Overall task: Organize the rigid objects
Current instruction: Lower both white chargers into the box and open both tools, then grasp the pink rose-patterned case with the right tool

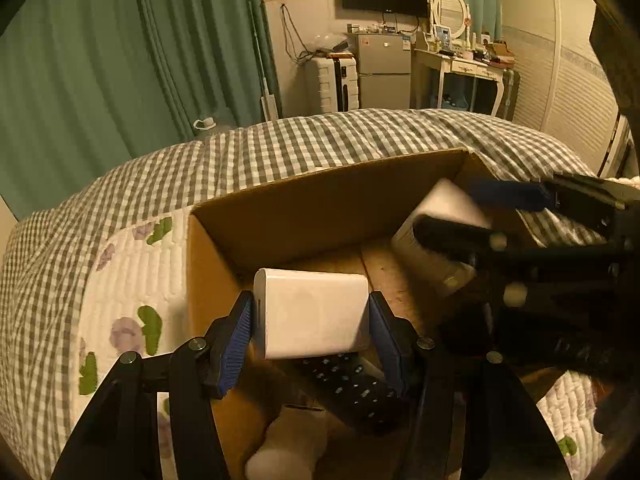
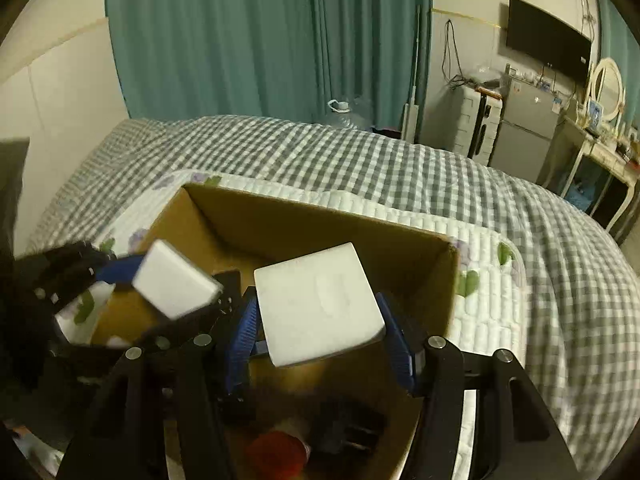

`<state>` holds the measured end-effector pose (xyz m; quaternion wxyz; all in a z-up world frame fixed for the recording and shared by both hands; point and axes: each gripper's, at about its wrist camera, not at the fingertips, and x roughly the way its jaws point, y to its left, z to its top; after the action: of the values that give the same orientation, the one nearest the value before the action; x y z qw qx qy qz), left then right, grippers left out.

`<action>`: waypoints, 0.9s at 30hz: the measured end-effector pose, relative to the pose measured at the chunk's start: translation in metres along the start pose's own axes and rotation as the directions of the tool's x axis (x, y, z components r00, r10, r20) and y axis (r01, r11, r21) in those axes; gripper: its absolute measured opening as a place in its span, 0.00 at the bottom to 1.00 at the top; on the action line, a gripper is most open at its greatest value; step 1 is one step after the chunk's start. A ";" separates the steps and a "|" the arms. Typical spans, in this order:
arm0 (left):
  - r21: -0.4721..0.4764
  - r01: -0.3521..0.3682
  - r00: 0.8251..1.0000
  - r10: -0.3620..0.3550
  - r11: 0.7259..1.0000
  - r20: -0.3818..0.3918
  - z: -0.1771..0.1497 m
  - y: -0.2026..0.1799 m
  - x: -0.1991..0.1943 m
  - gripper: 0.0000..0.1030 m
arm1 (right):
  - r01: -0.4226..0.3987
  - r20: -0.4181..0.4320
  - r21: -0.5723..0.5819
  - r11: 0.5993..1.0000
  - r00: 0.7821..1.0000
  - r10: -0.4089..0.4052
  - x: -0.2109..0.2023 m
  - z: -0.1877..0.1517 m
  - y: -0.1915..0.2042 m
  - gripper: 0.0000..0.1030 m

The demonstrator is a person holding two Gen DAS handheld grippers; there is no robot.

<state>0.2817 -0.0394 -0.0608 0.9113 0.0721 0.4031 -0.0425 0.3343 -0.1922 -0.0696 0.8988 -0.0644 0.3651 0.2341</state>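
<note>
From your left wrist cam, your left gripper [image 1: 310, 326] is pinching a white power bank [image 1: 312, 314] between its blue pads, over the near left corner of the cardboard box [image 1: 304, 204], with a black remote [image 1: 348, 388] lying in the box below it. From your right wrist cam, your right gripper [image 2: 320, 330] is clamped on a white block [image 2: 318, 308], tilted, above the box's middle.

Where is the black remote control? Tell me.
The remote control lies inside the cardboard box, low in the left wrist view, under the white block held by the left gripper.
</note>
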 end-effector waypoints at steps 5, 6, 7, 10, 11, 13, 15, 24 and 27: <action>-0.015 -0.017 1.000 0.018 1.000 0.016 -0.003 0.000 -0.032 0.74 | 0.044 0.057 0.008 0.999 0.997 -0.044 -0.030 0.013 -0.005 0.69; -0.024 -0.012 1.000 0.013 1.000 0.020 -0.004 0.001 -0.043 0.77 | 0.068 0.043 0.000 0.998 0.997 -0.068 -0.038 0.014 -0.004 0.69; -0.032 -0.013 1.000 0.014 0.999 0.026 -0.006 0.003 -0.057 0.78 | 0.090 0.036 -0.009 0.996 0.995 -0.089 -0.049 0.014 -0.002 0.69; -0.034 -0.042 0.997 0.044 0.999 0.061 -0.009 0.009 -0.098 0.81 | 0.132 0.045 -0.029 0.991 0.990 -0.131 -0.089 0.010 0.004 0.76; -0.028 -0.055 0.995 0.057 0.998 0.078 -0.012 0.010 -0.115 0.87 | 0.147 0.051 -0.032 0.989 0.988 -0.145 -0.101 0.009 0.007 0.79; -0.023 -0.061 0.991 0.063 0.998 0.118 -0.017 0.013 -0.143 0.89 | 0.164 0.067 -0.045 0.985 0.985 -0.161 -0.132 0.005 0.018 0.79; -0.026 -0.047 0.986 0.051 0.999 0.159 -0.024 0.016 -0.169 0.89 | 0.169 0.066 -0.062 0.984 0.984 -0.164 -0.154 0.001 0.030 0.81; -0.068 -0.056 0.980 0.068 0.996 0.189 -0.074 0.035 -0.208 0.95 | 0.159 0.085 -0.049 0.986 0.984 -0.154 -0.211 -0.045 0.081 1.00; -0.101 -0.037 0.987 0.052 0.994 0.155 -0.095 0.043 -0.185 0.95 | 0.122 0.032 -0.008 0.992 0.992 -0.122 -0.190 -0.066 0.086 1.00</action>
<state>0.0942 0.0228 0.0175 0.9435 0.0325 0.3298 -0.0079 0.1343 -0.2058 0.0177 0.9166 -0.0872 0.3453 0.1814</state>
